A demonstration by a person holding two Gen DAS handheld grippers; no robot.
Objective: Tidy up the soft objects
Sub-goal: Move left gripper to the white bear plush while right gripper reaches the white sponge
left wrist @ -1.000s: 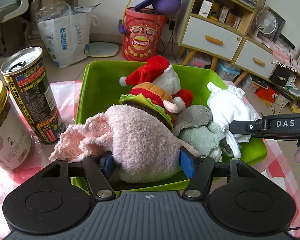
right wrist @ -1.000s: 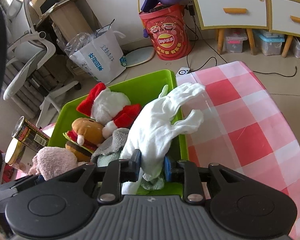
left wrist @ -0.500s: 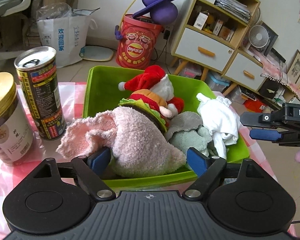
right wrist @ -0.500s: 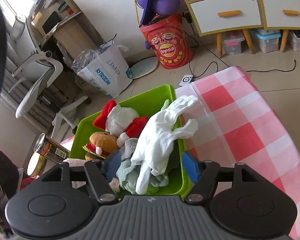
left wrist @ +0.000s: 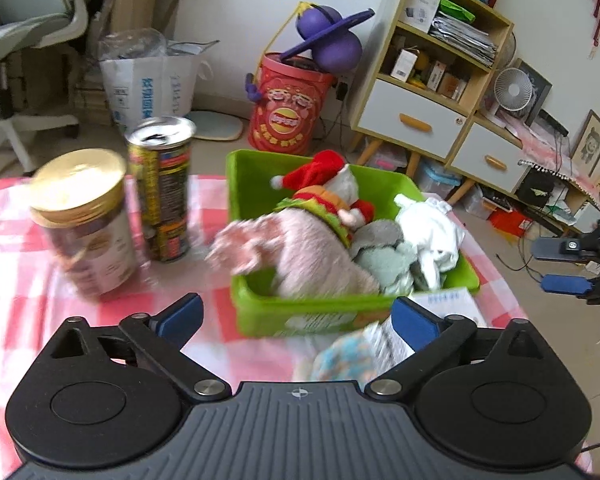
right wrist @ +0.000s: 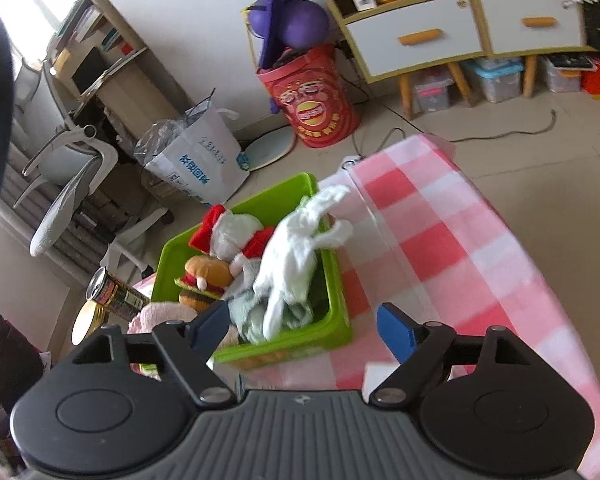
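From the left wrist, your left gripper [left wrist: 296,318] has let go of the pink fuzzy cloth [left wrist: 300,252], now lying in the green bin [left wrist: 316,314]; its jaws are opening, empty. From the right wrist, your right gripper [right wrist: 302,330] has dropped the white glove [right wrist: 296,248] into that bin, jaws opening on nothing: both items look stowed.

L wrist cam is sitting behind the left hand-held gripper [left wrist: 296,316], looking fwd and down over the table [left wrist: 28,300] at the green bin [left wrist: 320,316], close, w/ floor and shelf unit [left wrist: 420,120] beyond. R wrist cam is looking fwd/down along the right hand-held gripper [right wrist: 304,328], a bit farther back, facing the same bin [right wrist: 324,336] from its other side. Both are sharing bin, red bucket [left wrist: 288,120] [right wrist: 312,108], white bag [left wrist: 148,92] [right wrist: 204,164].
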